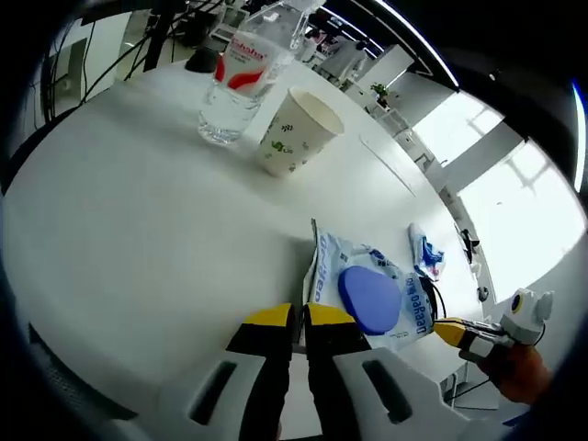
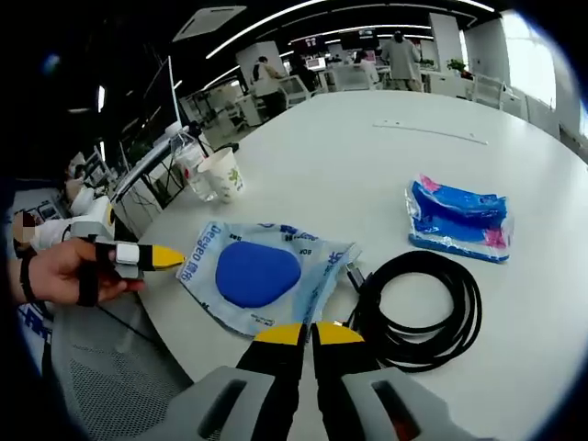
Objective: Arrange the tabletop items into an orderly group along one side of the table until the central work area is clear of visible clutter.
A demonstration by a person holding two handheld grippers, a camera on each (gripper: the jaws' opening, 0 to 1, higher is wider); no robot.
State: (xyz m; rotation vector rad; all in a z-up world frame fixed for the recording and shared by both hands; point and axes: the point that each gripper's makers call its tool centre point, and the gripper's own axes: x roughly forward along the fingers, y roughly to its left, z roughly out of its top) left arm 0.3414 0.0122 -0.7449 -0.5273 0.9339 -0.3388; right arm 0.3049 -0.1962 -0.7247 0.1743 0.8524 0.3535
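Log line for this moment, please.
left tongs: shut, at pouch edge | right tongs: shut, at pouch | cable, tissue pack apart | bottle, cup grouped

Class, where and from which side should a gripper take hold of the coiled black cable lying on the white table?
Probably pinch the coiled black cable across one strand of its near arc, coming from above: it lies flat, and its open centre leaves room for one jaw inside the loop.

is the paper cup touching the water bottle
Apart. In the left gripper view a strip of bare white table shows between the paper cup and the base of the water bottle, though they stand close together.
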